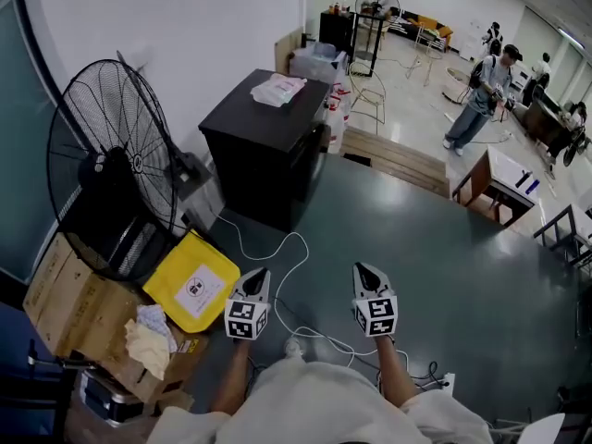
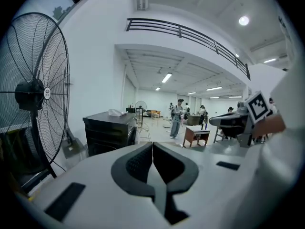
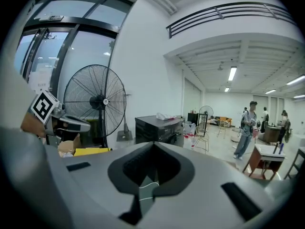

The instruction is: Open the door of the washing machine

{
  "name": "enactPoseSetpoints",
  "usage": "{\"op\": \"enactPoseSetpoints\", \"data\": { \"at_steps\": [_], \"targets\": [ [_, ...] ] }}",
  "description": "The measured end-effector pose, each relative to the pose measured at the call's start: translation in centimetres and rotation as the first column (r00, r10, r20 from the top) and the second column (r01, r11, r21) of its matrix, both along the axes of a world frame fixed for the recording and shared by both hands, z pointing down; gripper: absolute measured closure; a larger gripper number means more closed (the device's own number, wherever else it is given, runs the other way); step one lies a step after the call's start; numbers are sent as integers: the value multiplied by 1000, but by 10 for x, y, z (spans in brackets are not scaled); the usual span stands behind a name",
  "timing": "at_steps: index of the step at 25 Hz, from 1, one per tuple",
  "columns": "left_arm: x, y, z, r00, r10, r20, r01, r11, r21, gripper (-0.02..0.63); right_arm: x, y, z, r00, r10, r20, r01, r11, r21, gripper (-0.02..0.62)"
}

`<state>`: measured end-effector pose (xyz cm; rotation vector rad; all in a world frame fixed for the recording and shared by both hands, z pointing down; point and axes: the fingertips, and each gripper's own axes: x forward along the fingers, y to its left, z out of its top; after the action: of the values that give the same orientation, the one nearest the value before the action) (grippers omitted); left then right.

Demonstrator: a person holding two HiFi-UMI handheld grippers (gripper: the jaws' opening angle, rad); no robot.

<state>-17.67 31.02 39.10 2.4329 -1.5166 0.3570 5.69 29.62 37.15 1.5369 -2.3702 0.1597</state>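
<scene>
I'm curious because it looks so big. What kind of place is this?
Probably a big workshop or lab hall, not a home: a tall standing fan, cardboard boxes, and a work table with a person standing farther back.

— What's in front of you?
— The cabinet (image 1: pixel 268 146), against the wall, with a bag (image 1: pixel 277 89) on top. The fan (image 1: pixel 111 165) stands left of it.
— And nearer?
— A cable (image 1: pixel 289 265) lies on the floor (image 1: pixel 444 266) between cabinet and me.
</scene>
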Motion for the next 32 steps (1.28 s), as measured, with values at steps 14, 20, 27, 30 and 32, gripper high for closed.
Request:
{"op": "enactPoseSetpoints", "data": {
  "at_steps": [14,20,27,30,32],
  "targets": [
    [-30,-97,5,998,57,-2,-57,998,0,597,-40,-81,12,999,26,-24,-26,999,-19,597],
    [-29,-104,7,998,65,-5,-65,998,-8,597,-39,-92,13,999,28,-31,-28,999,-18,597],
    [-35,-122,6,998,60,-7,-60,998,-7,597,-47,-109,15,1000,19,-22,-20,999,-26,597],
    [-36,-132,9,998,57,-5,-57,998,-13,597,-46,-118,18,1000,19,-22,-20,999,-27,597],
    [-36,-139,12,999,54,-3,-54,998,-18,597,-45,-125,21,1000,18,-22,-18,999,-31,597]
  ]
}}
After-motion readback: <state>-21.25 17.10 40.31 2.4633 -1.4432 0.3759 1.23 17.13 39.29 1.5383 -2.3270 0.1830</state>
